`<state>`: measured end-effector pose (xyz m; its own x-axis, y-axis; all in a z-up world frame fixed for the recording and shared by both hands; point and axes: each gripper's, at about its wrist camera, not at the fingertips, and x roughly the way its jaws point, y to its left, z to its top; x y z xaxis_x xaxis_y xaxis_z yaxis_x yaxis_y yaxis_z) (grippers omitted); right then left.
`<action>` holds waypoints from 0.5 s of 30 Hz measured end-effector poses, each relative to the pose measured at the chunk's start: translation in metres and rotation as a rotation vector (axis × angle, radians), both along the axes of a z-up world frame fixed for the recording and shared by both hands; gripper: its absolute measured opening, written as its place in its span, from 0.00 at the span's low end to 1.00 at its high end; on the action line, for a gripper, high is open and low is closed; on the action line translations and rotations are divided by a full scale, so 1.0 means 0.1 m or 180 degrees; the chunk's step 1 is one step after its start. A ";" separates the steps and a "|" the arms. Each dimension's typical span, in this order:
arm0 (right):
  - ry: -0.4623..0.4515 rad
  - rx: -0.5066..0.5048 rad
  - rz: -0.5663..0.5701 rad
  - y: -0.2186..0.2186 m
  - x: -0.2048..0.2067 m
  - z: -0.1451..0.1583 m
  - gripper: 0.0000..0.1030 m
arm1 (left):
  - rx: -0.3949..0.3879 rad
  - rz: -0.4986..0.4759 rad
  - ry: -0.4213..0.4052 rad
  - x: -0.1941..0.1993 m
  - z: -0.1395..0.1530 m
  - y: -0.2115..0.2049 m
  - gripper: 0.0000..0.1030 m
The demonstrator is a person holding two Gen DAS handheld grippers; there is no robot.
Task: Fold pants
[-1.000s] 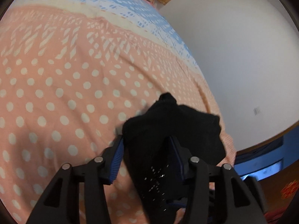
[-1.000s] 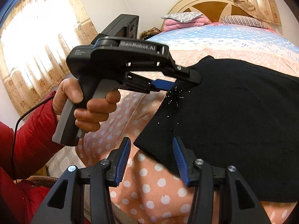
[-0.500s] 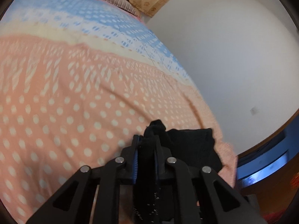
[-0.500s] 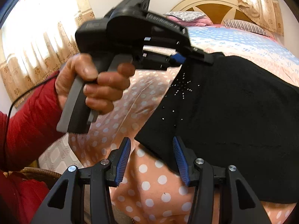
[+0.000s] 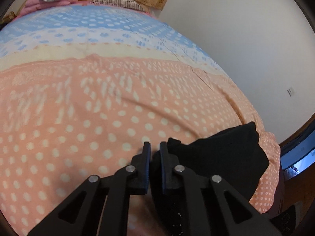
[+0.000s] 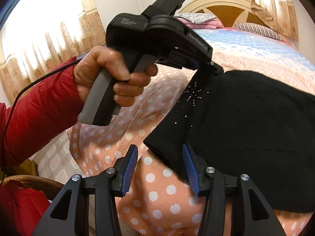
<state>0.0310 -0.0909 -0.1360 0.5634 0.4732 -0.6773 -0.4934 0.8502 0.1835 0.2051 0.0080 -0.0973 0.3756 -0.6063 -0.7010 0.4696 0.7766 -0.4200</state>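
Between left claw (image 5: 155,147) tips, pants (image 5: 226,153) pinched

The pants (image 6: 246,118) are matt black knit cloth, scattered with small shiny studs. The bedspread (image 5: 98,98) is soft printed cloth, lightly creased. The right gripper (image 6: 159,167) is matt black plastic with ribbed blue rubbery pads (image 6: 130,167) and bright metal pins. The headboard (image 6: 226,9) is glossy wood.

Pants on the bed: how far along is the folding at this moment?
Early. The black pants lie spread on the dotted bedspread, no finished fold visible. In hand: the left tool is shut on a corner, lifting it. The right tool is open at the near edge, gripping nothing. Folding itself remains.
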 end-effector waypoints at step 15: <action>-0.0432 0.0734 -0.1693 -1.72 -0.38 0.77 0.23 | 0.0414 0.0380 -0.0668 -0.78 0.37 -0.05 0.18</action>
